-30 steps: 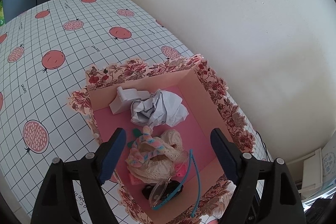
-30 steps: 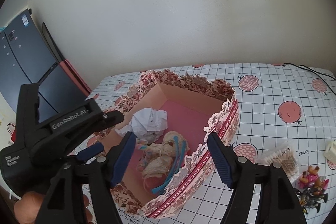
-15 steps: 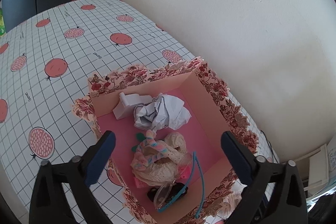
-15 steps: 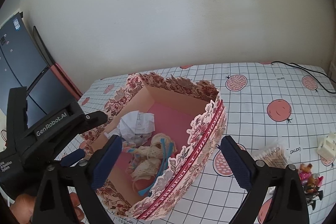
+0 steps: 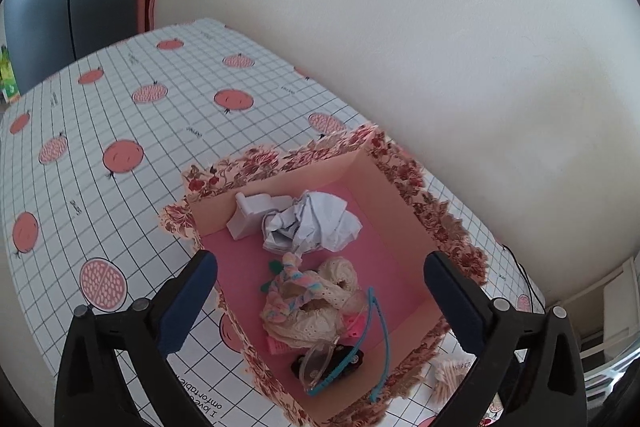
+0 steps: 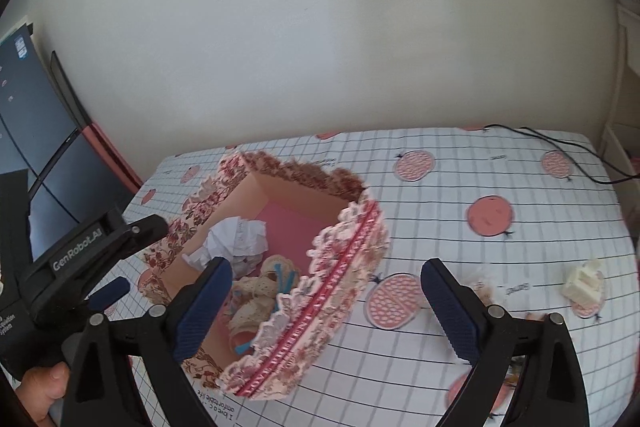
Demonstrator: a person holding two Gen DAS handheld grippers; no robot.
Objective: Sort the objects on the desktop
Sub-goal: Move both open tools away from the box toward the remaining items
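The left tool (image 5: 320,291) hangs above the flowered box (image 5: 404,183) with its blue-padded fingers (image 5: 188,303) spread wide and nothing between them; one finger sits over the box's left wall, the other over its right side. The box stands on the checked tabletop (image 5: 120,115), close to the pale wall (image 5: 400,27) at the far right. Inside, on the pink floor, a small white plastic piece (image 5: 250,215) lies in the far left corner, touching a crumpled ball of paper (image 5: 312,225). Nearer lies a cream lace cloth (image 5: 312,315) with a pastel braided band (image 5: 292,287) draped over it, and at the near end a pair of glasses with blue arms (image 5: 348,351) rests on a small black object (image 5: 344,361) that is too hidden to identify. Just outside the box's near right corner lies a clear packet of cotton swabs (image 5: 450,375). The right tool (image 6: 326,301) is likewise released, fingers wide apart and empty, one over the box's near end and the other over the tabletop to the right of the box. From this view the box (image 6: 344,267) sits at left, the left tool's black body beside it, held by a hand (image 6: 42,391) at the lower left edge. A small cream block (image 6: 584,283) lies well apart on the right of the tabletop, and a black cable (image 6: 560,151) runs across the far right corner.
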